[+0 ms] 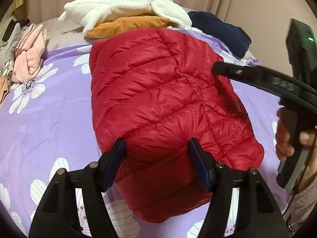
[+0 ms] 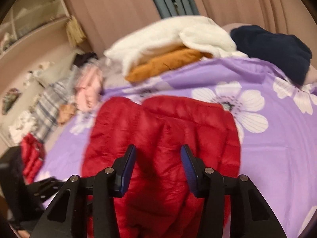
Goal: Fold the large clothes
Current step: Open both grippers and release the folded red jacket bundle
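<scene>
A red quilted puffer jacket [image 1: 158,91] lies folded into a thick bundle on the purple flowered bedspread [image 1: 49,123]. My left gripper [image 1: 156,148] is open, its blue pads either side of the jacket's near end, close to the fabric. My right gripper [image 2: 157,154] is open and empty just above the jacket [image 2: 162,127]. It also shows in the left wrist view [image 1: 218,67], coming in from the right over the jacket's right edge.
A white fleece [image 1: 122,6] lies on an orange garment [image 1: 128,26] at the back of the bed. A navy garment [image 1: 221,31] is at the back right. Pink clothes [image 1: 29,57] are piled at the left. The right wrist view is blurred.
</scene>
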Motion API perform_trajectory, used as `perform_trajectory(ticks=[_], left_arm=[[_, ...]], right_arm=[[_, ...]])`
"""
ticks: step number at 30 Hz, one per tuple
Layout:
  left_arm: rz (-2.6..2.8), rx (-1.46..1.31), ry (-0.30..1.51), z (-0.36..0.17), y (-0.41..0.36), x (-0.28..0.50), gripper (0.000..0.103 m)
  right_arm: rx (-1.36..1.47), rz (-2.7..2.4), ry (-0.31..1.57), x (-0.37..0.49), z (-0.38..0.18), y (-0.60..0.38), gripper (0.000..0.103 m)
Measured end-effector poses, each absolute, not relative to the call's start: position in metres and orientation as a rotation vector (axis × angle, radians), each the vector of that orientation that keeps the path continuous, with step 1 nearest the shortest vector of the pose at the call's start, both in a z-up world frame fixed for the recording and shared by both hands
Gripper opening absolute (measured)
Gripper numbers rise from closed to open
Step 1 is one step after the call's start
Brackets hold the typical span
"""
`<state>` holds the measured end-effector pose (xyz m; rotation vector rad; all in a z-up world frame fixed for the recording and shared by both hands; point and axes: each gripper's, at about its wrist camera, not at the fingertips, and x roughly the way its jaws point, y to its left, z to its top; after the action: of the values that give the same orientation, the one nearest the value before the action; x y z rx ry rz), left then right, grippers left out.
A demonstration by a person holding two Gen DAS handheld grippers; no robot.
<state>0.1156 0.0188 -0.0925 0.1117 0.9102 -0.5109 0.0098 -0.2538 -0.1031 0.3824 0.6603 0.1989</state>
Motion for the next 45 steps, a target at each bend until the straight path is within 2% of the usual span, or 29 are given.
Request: perform_trajectory(ticks=[10, 14, 23, 34, 45], left_arm=[[-0.530, 0.119, 0.928, -0.099, 0.011, 0.124, 0.067], [-0.528, 0.124, 0.932, -0.100, 0.010, 0.125, 0.068], [-0.532, 0.099, 0.939, -0.099, 0.013, 0.125, 0.068], [-0.523, 0.138, 0.938, -0.104, 0.009, 0.123, 0.072], [-0.477, 0.185, 0.864, -0.087, 0.011, 0.107, 0.075]], right_arm=[[0.472, 0.179, 0.780, 0.026, -0.143, -0.268, 0.050], [0.455, 0.163, 0.779, 0.019, -0.134, -0.264, 0.050], [0.367, 0.302, 0.653, -0.033, -0.092, -0.249, 0.050], [0.255, 0.284, 0.787, -0.025, -0.142, -0.226, 0.050], [0.262, 0.254, 0.727, -0.050, -0.120, -0.229, 0.051]])
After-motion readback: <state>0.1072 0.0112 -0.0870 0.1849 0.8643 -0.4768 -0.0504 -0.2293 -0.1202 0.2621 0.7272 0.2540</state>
